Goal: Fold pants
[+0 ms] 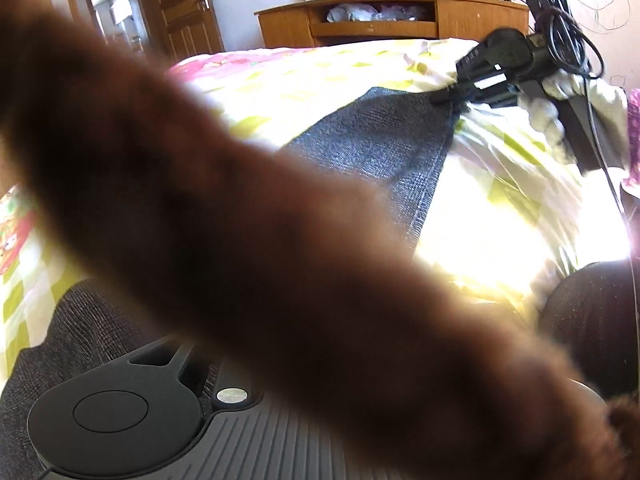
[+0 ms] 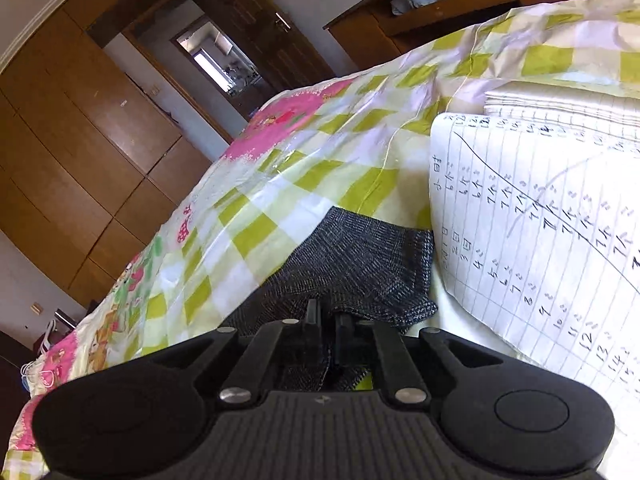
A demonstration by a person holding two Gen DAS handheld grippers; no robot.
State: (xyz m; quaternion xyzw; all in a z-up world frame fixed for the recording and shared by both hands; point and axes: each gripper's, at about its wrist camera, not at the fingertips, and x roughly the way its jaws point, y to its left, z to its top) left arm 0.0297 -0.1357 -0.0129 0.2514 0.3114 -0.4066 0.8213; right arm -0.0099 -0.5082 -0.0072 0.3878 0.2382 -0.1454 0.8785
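The right gripper is seen at the near edge of the right wrist view, its jaws narrow with a fold of the dark pants between them; whether the pads still press on the cloth cannot be told. The pants lie on the checked bedspread, just beside a ruled notebook.

The step in hand is judged to be the laying down of a folded edge. The next move calls for a clean release and a fresh grasp for the following fold.

In the left wrist view, a blurred brown sleeve hides the left gripper's jaws, so their state cannot be told. Only this view shows the right gripper from outside at the pants' far corner. A wooden cabinet stands beyond.
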